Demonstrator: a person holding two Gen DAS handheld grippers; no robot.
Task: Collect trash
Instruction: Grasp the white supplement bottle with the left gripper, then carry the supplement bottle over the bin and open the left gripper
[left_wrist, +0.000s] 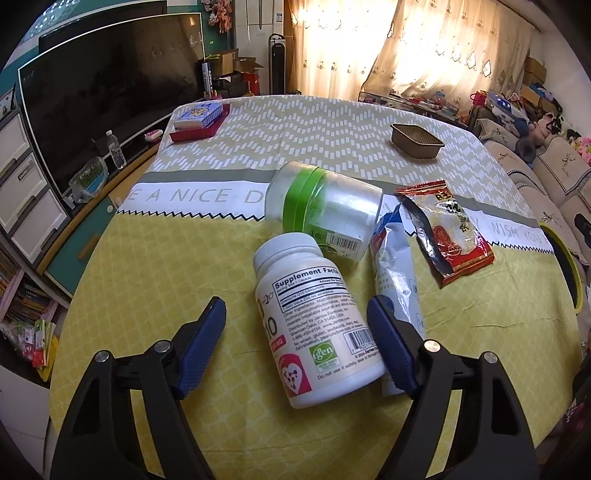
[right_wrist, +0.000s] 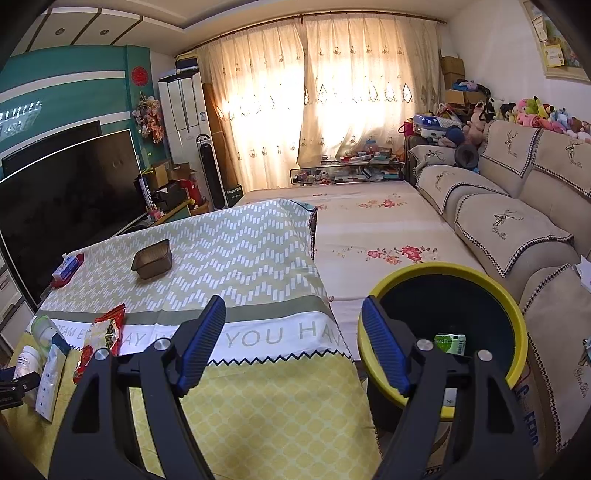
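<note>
Left tool (left_wrist: 295, 310): jaws spread wide, holding nothing, lowered astride a white supplement bottle (left_wrist: 317, 325); right pad close against the bottle's side, contact not certain; left pad well apart from it. Probably lined up for a pinch across the body.

Supplement bottle: lying on its side on the table (left_wrist: 147, 266), cap pointing away, label up.

Clear jar (left_wrist: 325, 206): tipped over just beyond the bottle, green band round the middle, apparently touching the bottle cap.

Blue-and-white pouch (left_wrist: 397, 273): flat, just right of the bottle, partly under the right pad.

Red snack wrapper (left_wrist: 450, 236): torn open, lying beside the pouch.

All four clustered at the near end of the table, likely within easy reach of both tools.

Right tool (right_wrist: 293, 314): jaws likewise parted, empty, raised off the table between its corner and the bin.

Bin (right_wrist: 517, 332): round, yellow-rimmed, dark inside, standing beside the table's right corner by the sofa; one green-and-white scrap (right_wrist: 448, 343) already inside. Placement judged handy for short drops.

Brown tray (left_wrist: 417, 140): far end of the table, empty as far as visible.

Red tray (left_wrist: 199, 129) with a small box: far left corner.

Surface: yellow patterned cloth overlaid by a grey zigzag cloth with printed lettering.

Room: television (right_wrist: 66, 192) left, curtained window behind, sofa (right_wrist: 517, 221) with soft toys right.
</note>
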